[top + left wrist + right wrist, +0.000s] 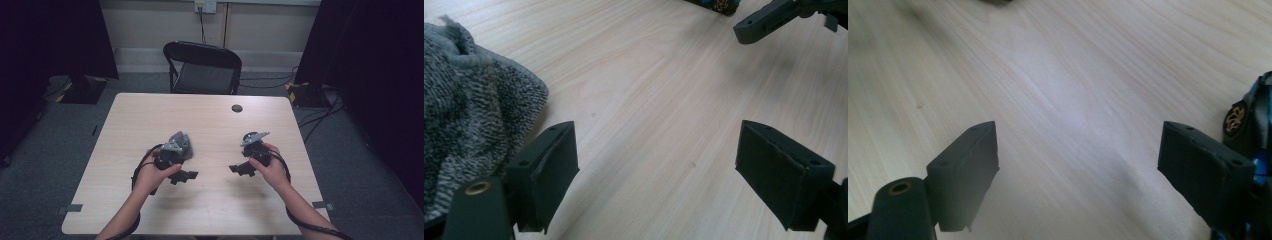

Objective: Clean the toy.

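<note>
Beside left claw [656,165], grey cloth [469,110]

You're working at a light wood-grain table [210,120] that's sitting on grey carpet, with a small dark round cap [237,108] showing in the top near the far edge. A crumpled grey terry cloth [469,115] is lying bunched up on the left half of the tabletop. In the right gripper view, a small dark blue thing with a gold emblem [1245,120] is resting on the wood at the right edge, too cropped to identify.
</note>
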Demonstrator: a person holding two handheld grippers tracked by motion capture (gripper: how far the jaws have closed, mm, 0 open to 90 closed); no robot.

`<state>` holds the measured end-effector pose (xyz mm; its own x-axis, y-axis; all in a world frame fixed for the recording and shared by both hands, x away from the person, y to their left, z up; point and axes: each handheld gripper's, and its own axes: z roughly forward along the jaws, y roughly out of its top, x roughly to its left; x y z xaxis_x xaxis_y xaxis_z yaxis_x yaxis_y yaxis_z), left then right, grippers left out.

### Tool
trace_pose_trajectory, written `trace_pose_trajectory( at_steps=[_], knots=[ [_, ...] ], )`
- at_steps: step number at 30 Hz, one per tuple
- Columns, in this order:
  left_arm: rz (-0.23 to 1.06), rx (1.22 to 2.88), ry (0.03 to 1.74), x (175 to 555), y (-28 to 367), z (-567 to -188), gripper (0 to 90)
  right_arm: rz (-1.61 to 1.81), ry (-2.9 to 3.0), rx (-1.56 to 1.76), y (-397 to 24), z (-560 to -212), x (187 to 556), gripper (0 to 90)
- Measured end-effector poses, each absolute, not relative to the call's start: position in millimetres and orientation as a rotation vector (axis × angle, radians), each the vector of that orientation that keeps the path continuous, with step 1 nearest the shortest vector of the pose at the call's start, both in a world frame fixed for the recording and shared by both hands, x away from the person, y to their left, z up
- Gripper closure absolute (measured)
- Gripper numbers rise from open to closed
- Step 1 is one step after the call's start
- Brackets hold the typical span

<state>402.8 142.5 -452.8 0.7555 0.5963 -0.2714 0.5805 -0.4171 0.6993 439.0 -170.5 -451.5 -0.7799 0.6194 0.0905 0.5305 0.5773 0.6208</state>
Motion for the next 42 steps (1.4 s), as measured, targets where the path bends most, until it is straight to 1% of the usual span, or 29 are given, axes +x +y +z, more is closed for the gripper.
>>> trace_pose_trajectory(
  at_steps=[4, 24, 42],
  knots=[
    [0.008, 2.112, 0.878, 400.3, 142.6, -454.4, 16.7, 0.944, 2.679, 0.926, -167.1, -453.3, 434.8, 16.0],
    [-0.011, 2.144, 0.847, 388.4, 141.3, -462.3, 17.0, 0.955, 2.716, 0.878, -159.1, -459.6, 418.9, 16.0],
    [-0.024, 2.182, 0.824, 375.0, 143.8, -476.0, 17.0, 0.966, 2.748, 0.874, -162.0, -472.6, 402.5, 16.0]
  ],
)
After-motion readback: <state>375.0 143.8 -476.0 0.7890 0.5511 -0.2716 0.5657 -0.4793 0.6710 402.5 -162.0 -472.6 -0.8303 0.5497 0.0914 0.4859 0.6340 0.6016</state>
